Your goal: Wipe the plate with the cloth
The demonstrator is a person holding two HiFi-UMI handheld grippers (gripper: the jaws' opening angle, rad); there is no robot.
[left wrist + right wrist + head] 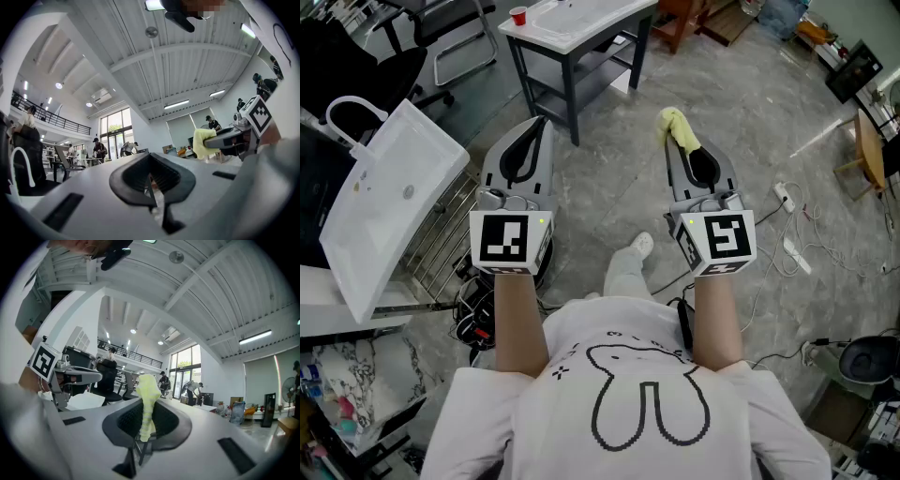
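Note:
My right gripper (672,139) is shut on a yellow cloth (680,127), which sticks out past its tips. In the right gripper view the cloth (147,404) hangs pinched between the black pads of the right gripper (142,433). My left gripper (541,125) is shut with nothing in it, and in its own view the left gripper (151,164) shows bare pads pressed together. Both are held level over the grey floor, side by side and apart. The left gripper view also shows the cloth (202,143) at the right. No plate is in view.
A dark-framed table (574,45) with a white tray top and a red cup (517,15) stands ahead. A white flat tray with a handle (389,202) leans on a wire rack (441,246) at the left. Cables and a power strip (785,197) lie on the floor at the right.

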